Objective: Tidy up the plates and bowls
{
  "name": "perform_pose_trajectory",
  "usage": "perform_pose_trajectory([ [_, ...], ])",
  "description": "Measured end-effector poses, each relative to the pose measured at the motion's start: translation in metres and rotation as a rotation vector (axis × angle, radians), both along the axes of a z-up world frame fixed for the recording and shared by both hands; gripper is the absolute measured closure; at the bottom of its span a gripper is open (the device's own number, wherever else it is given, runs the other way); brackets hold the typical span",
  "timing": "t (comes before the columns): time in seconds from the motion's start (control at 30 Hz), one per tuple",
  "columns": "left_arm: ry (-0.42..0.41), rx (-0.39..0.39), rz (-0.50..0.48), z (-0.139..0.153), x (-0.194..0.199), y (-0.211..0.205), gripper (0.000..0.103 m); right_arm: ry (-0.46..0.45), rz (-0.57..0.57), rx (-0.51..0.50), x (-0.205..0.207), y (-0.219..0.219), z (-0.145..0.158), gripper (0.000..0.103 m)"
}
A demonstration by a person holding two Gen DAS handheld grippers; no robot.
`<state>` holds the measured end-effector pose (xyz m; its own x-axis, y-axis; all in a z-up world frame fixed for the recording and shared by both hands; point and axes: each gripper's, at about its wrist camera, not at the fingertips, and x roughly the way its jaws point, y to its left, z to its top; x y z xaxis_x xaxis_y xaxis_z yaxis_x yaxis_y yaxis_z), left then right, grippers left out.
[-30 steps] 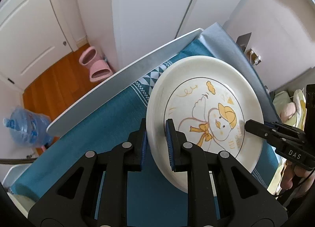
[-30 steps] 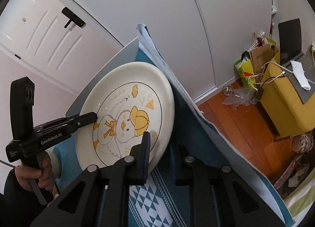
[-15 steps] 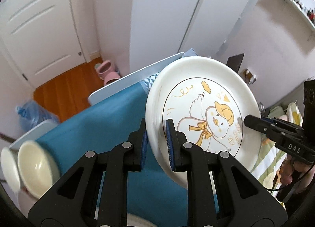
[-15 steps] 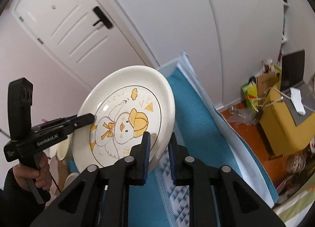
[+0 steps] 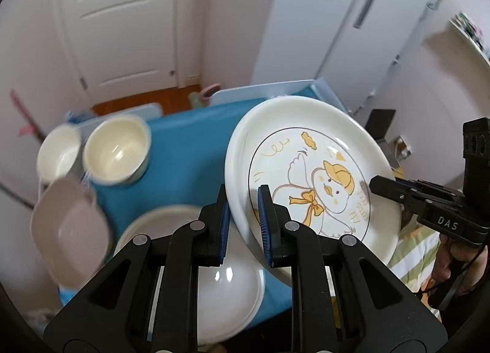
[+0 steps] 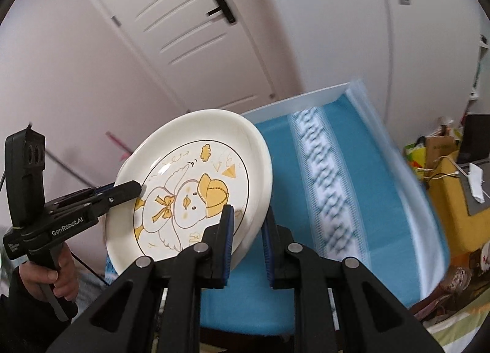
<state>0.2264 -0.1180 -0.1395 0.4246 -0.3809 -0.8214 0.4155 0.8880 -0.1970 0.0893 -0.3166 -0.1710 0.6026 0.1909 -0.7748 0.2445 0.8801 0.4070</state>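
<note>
Duck plate [image 5: 309, 169], clamped by left gripper [image 5: 243, 224], right gripper [image 6: 248, 239]

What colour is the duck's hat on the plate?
Yellow-orange. The hat on the plate shows best in the right wrist view.

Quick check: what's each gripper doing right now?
Left gripper: shut on the plate rim.
Right gripper: shut on the same plate's opposite rim.

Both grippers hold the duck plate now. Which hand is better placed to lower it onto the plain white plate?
Left, probably. The left gripper grips the duck plate directly above the plain white plate. The right gripper grips the opposite rim, away from it.
</note>
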Motion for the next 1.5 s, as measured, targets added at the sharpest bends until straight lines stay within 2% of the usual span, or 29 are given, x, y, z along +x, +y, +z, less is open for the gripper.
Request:
perform_pose_trajectory([
  [0.13, 0.016, 0.017, 0.092, -0.016, -0.018, 0.03, 0.088, 0.015, 0.102, 0.02, 0.011, 0.025, -0.018, 0.087],
  [0.33, 0.077, 0.018, 0.25, -0.056, -0.046, 0.068, 0.088, 0.044, 0.246, 0.019, 0.022, 0.061, -0.048, 0.087],
  [0.6, 0.128, 0.018, 0.377, -0.102, -0.056, 0.096, 0.088, 0.088, 0.38, -0.019, 0.045, 0.092, -0.079, 0.087],
  [0.8, 0.11, 0.008, 0.418, -0.119, -0.06, 0.103, 0.088, 0.068, 0.431, -0.051, 0.055, 0.098, -0.084, 0.087],
  [1.07, 0.109, 0.059, 0.447, -0.132, -0.061, 0.099, 0.088, 0.059, 0.464, -0.066, 0.055, 0.099, -0.086, 0.087],
  [1.3, 0.105, 0.09, 0.463, -0.132, -0.063, 0.096, 0.087, 0.045, 0.492, -0.091, 0.056, 0.102, -0.084, 0.087],
  [1.37, 0.097, 0.111, 0.46, -0.131, -0.063, 0.094, 0.087, 0.045, 0.501, -0.097, 0.056, 0.103, -0.084, 0.087],
  [1.5, 0.08, 0.199, 0.449, -0.128, -0.063, 0.086, 0.086, 0.043, 0.505, -0.098, 0.054, 0.104, -0.085, 0.087],
])
